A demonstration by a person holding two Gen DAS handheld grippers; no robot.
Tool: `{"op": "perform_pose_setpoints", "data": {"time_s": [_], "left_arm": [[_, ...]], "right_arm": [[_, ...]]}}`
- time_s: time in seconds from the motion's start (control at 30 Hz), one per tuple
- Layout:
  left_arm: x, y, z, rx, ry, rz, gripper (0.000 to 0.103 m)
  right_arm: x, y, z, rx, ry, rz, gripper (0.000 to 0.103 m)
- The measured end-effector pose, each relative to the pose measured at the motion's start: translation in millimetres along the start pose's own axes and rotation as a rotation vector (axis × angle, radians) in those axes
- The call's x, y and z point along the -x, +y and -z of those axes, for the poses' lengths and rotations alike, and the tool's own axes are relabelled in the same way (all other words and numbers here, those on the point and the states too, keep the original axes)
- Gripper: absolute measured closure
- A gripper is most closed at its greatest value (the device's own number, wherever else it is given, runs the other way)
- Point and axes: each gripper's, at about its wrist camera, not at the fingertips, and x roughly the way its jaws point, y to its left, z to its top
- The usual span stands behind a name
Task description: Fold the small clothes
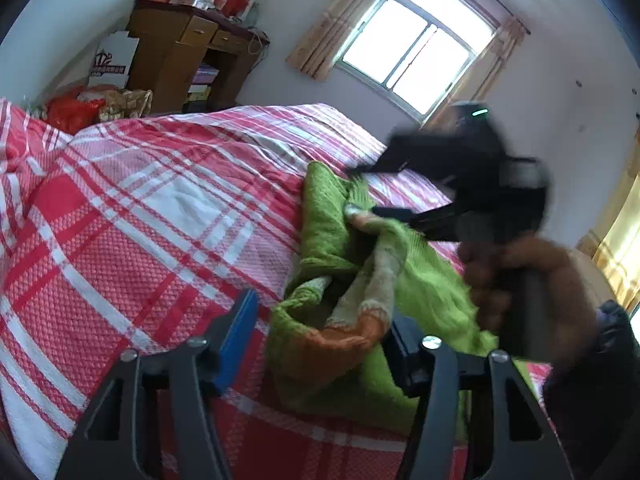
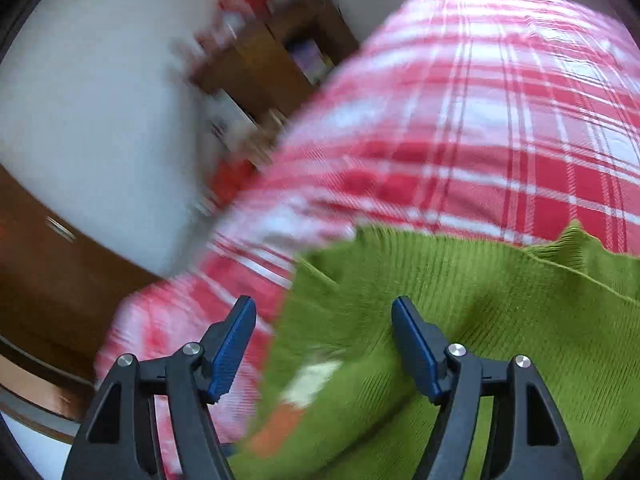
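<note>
While the rumpled green knitted garment (image 1: 332, 240) with cream-and-orange trim lies near the right edge of the red-and-white checked bedspread (image 1: 132, 216), both the left gripper (image 1: 320, 336) and right gripper (image 2: 324, 344), jaws parted and empty, would do best to pinch opposite edges and draw it flat first.

White walls (image 1: 560, 60), bright curtained window (image 1: 416, 48), wooden cabinet (image 1: 180, 60), red plaid bed (image 1: 140, 200)

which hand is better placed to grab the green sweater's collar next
Left, probably. The left hand-held gripper stands open right at the green sweater collar; the right hand-held gripper is open over plain knit.
</note>
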Motion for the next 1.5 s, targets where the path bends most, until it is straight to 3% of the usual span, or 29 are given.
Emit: {"op": "perform_pose_setpoints", "data": {"time_s": [0.07,0.17,0.3,0.4,0.43,0.47,0.53,0.6,0.7,0.77,0.9,0.93,1.0,1.03,1.1,1.2,1.23,1.3,1.5], "left_arm": [[0.0,3.9,-0.6,0.017,-0.002,0.011,0.046],[0.2,3.3,0.6,0.019,-0.012,0.019,0.046],[1.0,6.8,1.0,0.034,-0.027,0.034,0.047],[5.1,17.6,3.9,0.071,-0.043,0.044,0.061],[6.2,23.6,4.4,0.099,-0.050,0.048,0.072],[7.1,29.3,5.1,0.127,-0.056,0.057,0.077],[8.6,36.1,5.9,0.161,-0.067,0.093,0.077],[8.4,33.6,6.8,0.150,-0.068,0.083,0.077],[7.9,31.8,7.0,0.145,-0.065,0.073,0.075],[5.5,30.0,6.0,0.138,-0.062,0.066,0.072],[3.9,21.7,4.9,0.097,-0.052,0.076,0.059],[3.4,19.0,4.8,0.082,-0.045,0.071,0.058],[1.4,17.4,3.3,0.069,-0.030,0.053,0.058],[2.5,18.0,3.5,0.070,-0.033,0.056,0.060],[2.4,18.6,2.2,0.079,-0.035,0.064,0.064],[-1.7,14.0,-0.3,0.062,-0.010,0.025,0.076],[-5.7,9.6,-1.2,0.043,0.013,0.012,0.089],[-7.4,-5.6,-3.3,-0.017,0.024,-0.023,0.090],[10.8,-33.7,-7.1,-0.127,-0.042,-0.043,0.090]], "right_arm": [[-15.6,-1.8,3.9,0.026,0.018,0.091,0.072],[-4.8,-3.5,0.5,0.024,-0.044,0.080,0.092],[15.0,-1.8,-9.4,-0.014,-0.139,-0.018,0.092],[-2.5,3.5,-19.3,-0.031,-0.091,-0.079,0.088],[-12.7,2.8,-21.1,-0.040,-0.050,-0.090,0.087],[-20.1,2.3,-22.0,-0.053,-0.019,-0.119,0.084],[-17.6,3.2,-21.6,-0.062,-0.029,-0.159,0.073],[-2.9,10.8,-19.3,-0.011,-0.092,-0.136,0.033],[16.4,31.6,-9.4,0.101,-0.141,-0.011,0.027],[7.5,48.2,-2.4,0.180,-0.080,0.103,0.027],[-31.8,75.8,12.6,0.308,-0.002,0.222,0.027],[-44.4,79.6,15.6,0.336,0.025,0.292,0.027],[-56.0,88.4,21.0,0.390,0.008,0.401,0.028],[-56.3,88.4,21.6,0.383,0.006,0.405,0.030],[-50.1,82.1,18.2,0.352,0.004,0.414,0.062],[-44.3,66.2,13.6,0.328,0.038,0.355,0.070],[-41.9,61.4,12.1,0.321,0.042,0.332,0.072],[-30.2,53.5,11.1,0.261,0.030,0.286,0.088],[27.0,15.0,17.1,0.071,-0.066,0.030,0.091]]}}
